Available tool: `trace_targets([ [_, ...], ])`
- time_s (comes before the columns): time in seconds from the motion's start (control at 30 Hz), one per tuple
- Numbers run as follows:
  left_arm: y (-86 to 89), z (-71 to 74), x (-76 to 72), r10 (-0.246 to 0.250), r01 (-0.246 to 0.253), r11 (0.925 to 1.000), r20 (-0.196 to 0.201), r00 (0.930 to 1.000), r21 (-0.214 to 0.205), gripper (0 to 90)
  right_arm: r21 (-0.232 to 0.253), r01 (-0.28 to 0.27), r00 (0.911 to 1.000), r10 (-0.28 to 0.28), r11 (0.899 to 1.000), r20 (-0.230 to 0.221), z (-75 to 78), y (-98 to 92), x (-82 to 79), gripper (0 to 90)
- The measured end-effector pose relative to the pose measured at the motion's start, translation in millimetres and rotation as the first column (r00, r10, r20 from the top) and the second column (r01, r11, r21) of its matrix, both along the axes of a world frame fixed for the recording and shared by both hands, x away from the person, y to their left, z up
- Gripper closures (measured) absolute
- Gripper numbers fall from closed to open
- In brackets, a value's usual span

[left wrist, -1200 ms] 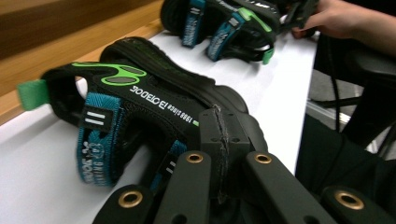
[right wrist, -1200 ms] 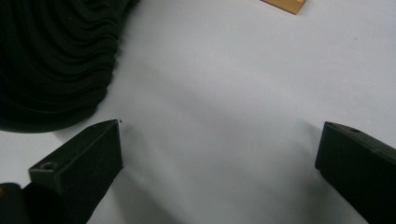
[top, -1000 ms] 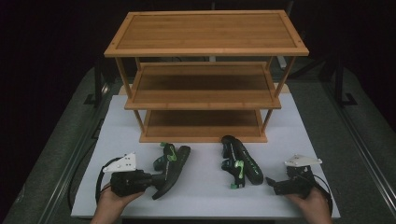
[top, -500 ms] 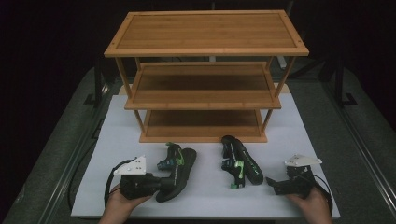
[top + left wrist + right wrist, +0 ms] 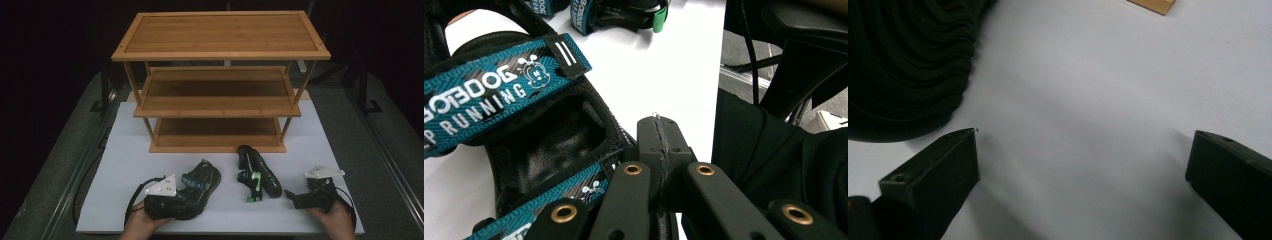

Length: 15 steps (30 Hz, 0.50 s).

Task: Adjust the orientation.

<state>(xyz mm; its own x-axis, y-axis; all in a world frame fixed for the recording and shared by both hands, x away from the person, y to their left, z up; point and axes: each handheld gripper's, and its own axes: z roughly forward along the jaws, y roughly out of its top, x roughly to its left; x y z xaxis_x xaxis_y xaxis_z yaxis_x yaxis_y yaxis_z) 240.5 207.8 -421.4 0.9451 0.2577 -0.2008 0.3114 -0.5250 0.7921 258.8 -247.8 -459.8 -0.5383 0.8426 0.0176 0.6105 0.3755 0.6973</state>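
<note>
Lying on the white board (image 5: 125, 150) near its front edge, left of centre, is a black sandal (image 5: 200, 192) with teal straps, its heel end toward the person. The left gripper (image 5: 167, 207) is sitting at that heel end; in the left gripper view (image 5: 659, 145) its two black jaws are meeting flush along a single seam, fully closed, with nothing visible between them, their tip lying right against the sandal's (image 5: 524, 145) rear rim beside the back strap. Whether the jaws are actually touching the rim cannot be told.

A second sandal (image 5: 256, 172) is resting on its side near the middle of the front edge, apart from the first, with green tabs showing. The right gripper (image 5: 297, 200) is resting by the front right corner of the board, pointing toward this second sandal. In the right gripper view (image 5: 1083, 165) its jaws are standing wide apart with bare white surface between them, and the ribbed black sole (image 5: 908, 65) is lying just beyond the left jaw tip, not gripped.

A three-tier bamboo rack (image 5: 220, 55) is occupying the rear half of the board, all shelves bare.
</note>
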Motion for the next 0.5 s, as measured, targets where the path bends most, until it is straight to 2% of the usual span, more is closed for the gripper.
trace_targets([
  [0.07, -0.8, 3.6, -1.7, -0.009, 0.009, 0.9999, 0.011, 0.9999, -0.010, 90.0, 0.000, 0.000, 1.0000, 0.000, 1.000, 0.000, 0.0, 0.0, 0.0, 0.0],
  [0.13, -0.6, 6.7, -2.2, -0.011, 0.011, 0.9998, 0.017, 0.9998, -0.015, 83.8, 0.000, 0.000, 1.0000, 0.000, 1.000, 0.000, 0.0, 0.0, 0.0, 0.0],
  [0.2, 2.6, 18.0, -1.7, 0.003, -0.002, 0.9992, 0.031, 0.9995, -0.040, 78.2, 0.000, 0.000, 1.0000, 0.000, 1.000, 0.000, 0.0, 0.0, 0.0, 0.0],
  [0.23, 2.6, 18.0, -1.7, 0.003, -0.002, 0.9992, 0.031, 0.9995, -0.040, 76.1, 0.000, -0.001, 1.0000, 0.001, 1.000, 0.001, -0.1, -0.1, 0.1, 0.0],
  [0.27, 4.9, 26.3, 1.1, 0.019, -0.017, 0.9983, 0.049, 0.9986, -0.055, 72.9, 0.000, 0.001, 1.0000, -0.001, 1.000, -0.001, 0.1, 0.0, 0.0, 0.0],
  [0.3, 4.9, 26.3, 1.1, 0.019, -0.017, 0.9983, 0.049, 0.9986, -0.055, 69.5, 0.000, 0.001, 1.0000, -0.001, 1.000, -0.001, 0.1, 0.0, 0.0, 0.0],
  [0.33, 6.8, 34.4, 7.1, 0.034, -0.030, 0.9979, 0.066, 0.9973, -0.057, 66.3, 0.000, -0.001, 1.0000, 0.001, 1.000, 0.001, 0.0, -0.1, 0.1, 0.0],
  [0.37, 6.8, 34.4, 7.1, 0.034, -0.030, 0.9979, 0.066, 0.9973, -0.057, 63.0, 0.000, -0.001, 1.0000, 0.001, 1.000, 0.001, -0.1, -0.1, 0.1, 0.0],
  [0.47, 9.0, 46.5, 23.9, 0.070, -0.066, 0.9966, 0.079, 0.9944, -0.050, 58.5, 0.000, -0.001, 1.0000, 0.001, 1.000, 0.001, 0.0, -0.1, 0.1, 0.0],
  [0.5, 9.0, 46.5, 23.9, 0.070, -0.066, 0.9966, 0.079, 0.9944, -0.050, 57.3, 0.000, -0.001, 1.0000, 0.001, 1.000, 0.001, 0.0, -0.1, 0.1, 0.0],
])
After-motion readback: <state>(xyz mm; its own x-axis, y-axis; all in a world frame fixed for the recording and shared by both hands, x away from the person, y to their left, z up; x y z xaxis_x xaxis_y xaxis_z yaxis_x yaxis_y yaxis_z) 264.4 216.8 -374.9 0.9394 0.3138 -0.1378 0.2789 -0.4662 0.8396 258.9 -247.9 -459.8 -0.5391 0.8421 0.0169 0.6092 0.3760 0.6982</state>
